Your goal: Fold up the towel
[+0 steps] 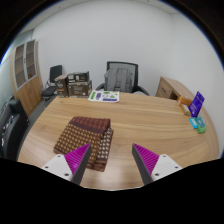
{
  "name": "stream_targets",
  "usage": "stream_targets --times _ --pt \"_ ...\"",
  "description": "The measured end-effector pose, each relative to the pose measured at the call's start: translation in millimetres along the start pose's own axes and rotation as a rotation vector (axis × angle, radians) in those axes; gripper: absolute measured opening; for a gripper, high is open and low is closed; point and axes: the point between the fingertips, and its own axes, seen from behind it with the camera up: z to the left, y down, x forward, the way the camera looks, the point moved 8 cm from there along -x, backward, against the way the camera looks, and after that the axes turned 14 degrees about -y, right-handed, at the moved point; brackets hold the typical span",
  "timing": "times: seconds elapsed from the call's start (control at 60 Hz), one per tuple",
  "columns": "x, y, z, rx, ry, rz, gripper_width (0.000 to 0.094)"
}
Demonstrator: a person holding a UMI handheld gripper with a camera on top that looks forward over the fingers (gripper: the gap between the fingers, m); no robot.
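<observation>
A: Where is the towel [85, 138] right now?

B: It lies on the round wooden table [150, 120], already bunched into a rough rectangle. It is a dark red and tan checked cloth, and its near edge sits just ahead of the left finger, partly behind that finger's tip.

A: And the gripper [113, 158]?

B: It hangs above the table's near edge, and its two fingers stand well apart. The magenta pads [150, 155] face each other across a wide gap with nothing between them but bare tabletop. Neither finger presses on the cloth.

A: So the towel is not between the fingers?

B: No, it is off to the left of the gap, ahead of the left finger rather than inside the opening.

A: What else is on the table?

B: On the far side there is a flat book or magazine [103, 96] with a green and white cover. To the right, close to the table's edge, stand a small purple box [197, 102] and a teal object [199, 125] just beside it; I cannot tell what the teal one is.

A: And around the table?

B: A grey mesh office chair [121, 76] stands beyond the far edge, a low shelf with stacked items [73, 84] is to its left, a wooden cabinet [27, 75] is against the left wall, and a wooden desk [176, 90] sits at the right
</observation>
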Motion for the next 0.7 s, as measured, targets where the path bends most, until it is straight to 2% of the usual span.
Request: stream_targets --times 0.183,0.367,0.7 --pt "-74 -6 43 -0.038 0.0 -0.053 0.086" --pt "-160 4 84 -0.04 0.048 -0.135 0.086" --pt "-261 37 119 -0.054 0.109 -0.186 0.0859"
